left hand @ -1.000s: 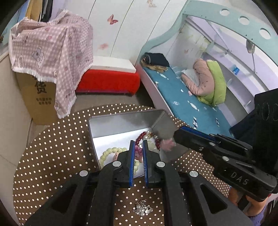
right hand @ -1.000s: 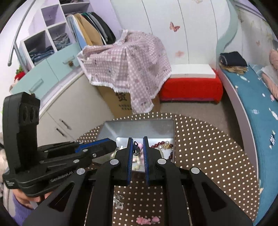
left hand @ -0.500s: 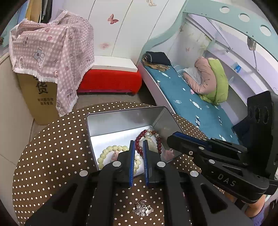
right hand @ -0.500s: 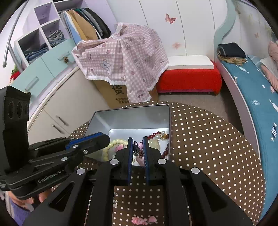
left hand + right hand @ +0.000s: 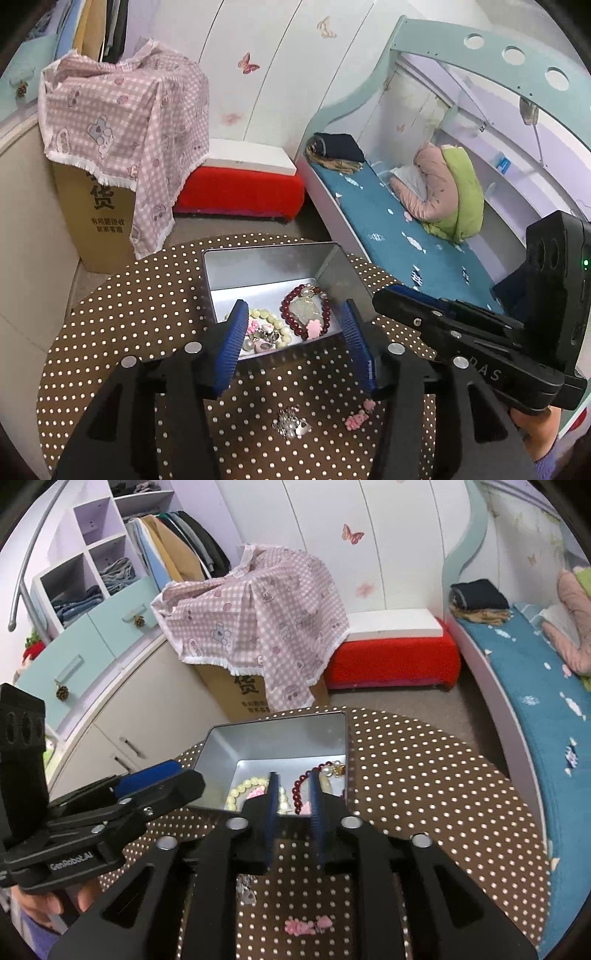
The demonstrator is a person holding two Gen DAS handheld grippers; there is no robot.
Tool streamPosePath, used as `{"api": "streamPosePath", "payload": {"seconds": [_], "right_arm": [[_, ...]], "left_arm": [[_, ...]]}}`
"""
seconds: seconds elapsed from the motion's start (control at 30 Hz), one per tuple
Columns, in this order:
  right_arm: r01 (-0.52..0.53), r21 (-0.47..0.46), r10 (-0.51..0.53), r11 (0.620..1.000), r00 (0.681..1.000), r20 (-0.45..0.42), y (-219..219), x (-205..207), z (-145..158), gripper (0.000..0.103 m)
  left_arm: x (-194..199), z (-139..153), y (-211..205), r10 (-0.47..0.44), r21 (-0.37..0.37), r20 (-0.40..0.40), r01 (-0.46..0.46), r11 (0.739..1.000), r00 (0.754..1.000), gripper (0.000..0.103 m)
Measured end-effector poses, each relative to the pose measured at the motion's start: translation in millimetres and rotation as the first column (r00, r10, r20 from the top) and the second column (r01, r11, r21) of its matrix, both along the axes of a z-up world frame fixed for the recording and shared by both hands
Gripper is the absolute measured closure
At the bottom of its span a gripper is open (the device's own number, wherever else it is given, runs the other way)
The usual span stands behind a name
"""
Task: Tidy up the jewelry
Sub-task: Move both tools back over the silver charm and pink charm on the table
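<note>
Hovering over the metal tin [image 5: 266, 266] of bracelets, left gripper [image 5: 291, 325] and right gripper [image 5: 293, 794] — jaws just parted — grasp nothing.

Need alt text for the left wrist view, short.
The left gripper is open, nothing held, fingers framing an open metal tin that holds a red bead bracelet and a pale bead bracelet. A silver trinket and pink charms lie on the polka-dot table; the right gripper is at right.

Tin [image 5: 258, 266] mouth open above — upright walls block side entry.
</note>
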State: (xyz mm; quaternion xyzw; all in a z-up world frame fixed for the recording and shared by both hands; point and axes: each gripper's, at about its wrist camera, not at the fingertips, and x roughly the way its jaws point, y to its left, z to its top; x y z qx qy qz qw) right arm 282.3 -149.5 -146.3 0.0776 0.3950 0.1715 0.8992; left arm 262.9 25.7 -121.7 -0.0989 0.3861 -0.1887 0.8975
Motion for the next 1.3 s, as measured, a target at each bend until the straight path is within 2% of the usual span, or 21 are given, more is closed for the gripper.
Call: {"api": "streamPosePath", "payload": {"seconds": [0.03,0.07,0.27,0.43,0.5,0.77,0.83,0.97,1.3], "right_arm": [[0.005,-0.008,-0.005,1.0,1.0,0.009,-1,-4,3,0.06],[0.009,-0.016,-0.008,1.0,1.0,0.02,-1,-9,6,0.06],[0.032,-0.041,-0.03,0.999,0.999,0.042,-11,-36,12,0.056],[0.049,-0.062,-0.047,0.997,0.998,0.044,-18,-55,7,0.055],[0.056,-0.073,-0.054,0.996,0.998,0.034,-21,-61,2,0.05],[0.076,-0.094,-0.079,0.993,0.996,-0.027,-29,-74,-31,0.048],[0.082,-0.095,-0.086,0.992,0.996,-0.038,-30,-76,-39,0.044],[0.083,-0.105,-0.089,0.991,0.994,-0.06,-30,-79,-54,0.043],[0.075,-0.112,-0.086,0.991,0.991,-0.098,-27,-79,-77,0.043]], "left_arm": [[-4,3,-1,0.006,0.006,0.01,-0.006,1.0,1.0,0.045],[-9,5,-1,0.011,0.01,0.022,-0.011,1.0,1.0,0.044],[-38,12,0,0.037,0.043,0.071,-0.04,0.998,0.997,0.043],[-59,8,4,0.079,0.065,0.093,-0.085,0.994,0.993,0.038],[-64,5,5,0.089,0.082,0.093,-0.097,0.992,0.992,0.038],[-73,-29,-2,0.087,0.152,0.03,-0.091,0.984,0.996,0.038],[-72,-38,-4,0.085,0.16,0.01,-0.085,0.983,0.996,0.038],[-71,-55,-14,0.072,0.212,-0.012,-0.068,0.975,0.997,0.038],[-60,-76,-34,0.047,0.259,-0.046,-0.033,0.965,0.998,0.038]]}}
